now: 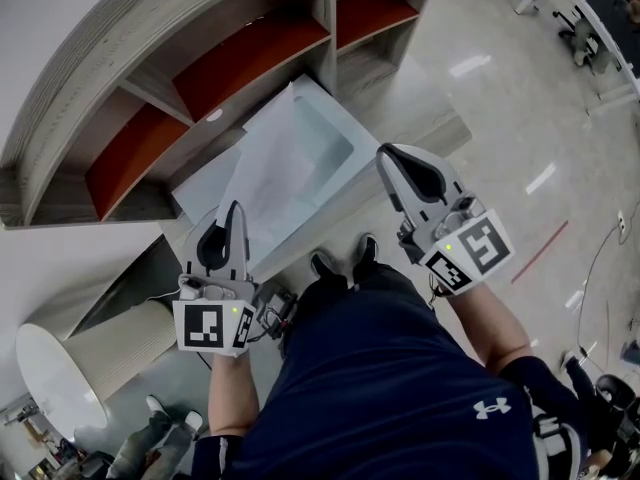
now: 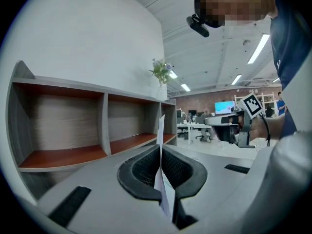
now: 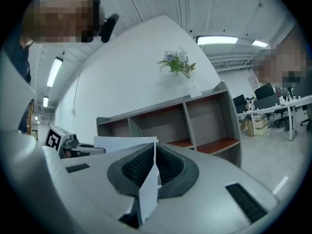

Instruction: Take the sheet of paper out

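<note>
Between my two grippers, in the air in front of the shelf unit, hangs a pale translucent sleeve with a white sheet of paper lying slantwise across it. My left gripper is shut on the white sheet's near left edge; in the left gripper view that sheet stands edge-on between the closed pads. My right gripper is at the sleeve's right corner, shut on a thin pale edge. Beyond its jaws the flat sheet shows, with the left gripper behind it.
A grey shelf unit with red-brown boards stands just beyond the paper. Below is glossy floor and the person's shoes. A round white table is at the lower left. Desks and chairs stand at the far right.
</note>
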`<state>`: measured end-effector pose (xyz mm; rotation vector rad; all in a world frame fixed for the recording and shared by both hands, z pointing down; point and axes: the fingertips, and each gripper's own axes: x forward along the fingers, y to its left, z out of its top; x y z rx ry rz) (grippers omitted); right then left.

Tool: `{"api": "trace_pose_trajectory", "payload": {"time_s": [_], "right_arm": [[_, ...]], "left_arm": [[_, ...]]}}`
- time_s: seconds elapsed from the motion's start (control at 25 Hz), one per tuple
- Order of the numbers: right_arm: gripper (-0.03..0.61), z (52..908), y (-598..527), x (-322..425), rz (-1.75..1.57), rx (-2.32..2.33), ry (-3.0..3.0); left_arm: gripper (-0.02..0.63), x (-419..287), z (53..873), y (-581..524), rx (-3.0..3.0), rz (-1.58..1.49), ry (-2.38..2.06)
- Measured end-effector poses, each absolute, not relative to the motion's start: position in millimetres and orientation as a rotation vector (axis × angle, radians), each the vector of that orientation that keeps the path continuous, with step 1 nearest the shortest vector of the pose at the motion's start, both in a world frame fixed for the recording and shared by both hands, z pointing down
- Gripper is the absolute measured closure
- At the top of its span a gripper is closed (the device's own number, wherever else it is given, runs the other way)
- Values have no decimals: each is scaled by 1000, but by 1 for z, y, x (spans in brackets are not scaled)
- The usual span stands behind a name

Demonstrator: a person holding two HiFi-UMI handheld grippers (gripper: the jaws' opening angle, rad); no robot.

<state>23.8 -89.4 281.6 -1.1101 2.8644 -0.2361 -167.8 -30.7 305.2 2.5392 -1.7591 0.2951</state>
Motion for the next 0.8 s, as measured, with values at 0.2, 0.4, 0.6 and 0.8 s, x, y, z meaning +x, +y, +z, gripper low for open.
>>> {"api": "trace_pose_trajectory", "payload": {"time_s": [0.2, 0.4, 0.6, 0.8], "right_arm": [[563, 279, -86, 24, -213, -1106, 2867], [563, 280, -85, 24, -207, -1109, 2871], [564, 280, -82, 23, -195, -1106, 2874], [564, 281, -81, 24, -205, -1108, 2870]], "left_arm": [[600, -167, 304, -30, 2541, 293, -1759], [600, -167, 302, -29, 2543, 293, -1763], [600, -169, 301, -27, 2542, 288, -1772], [600, -169, 297, -23, 2547, 283, -1778]]}}
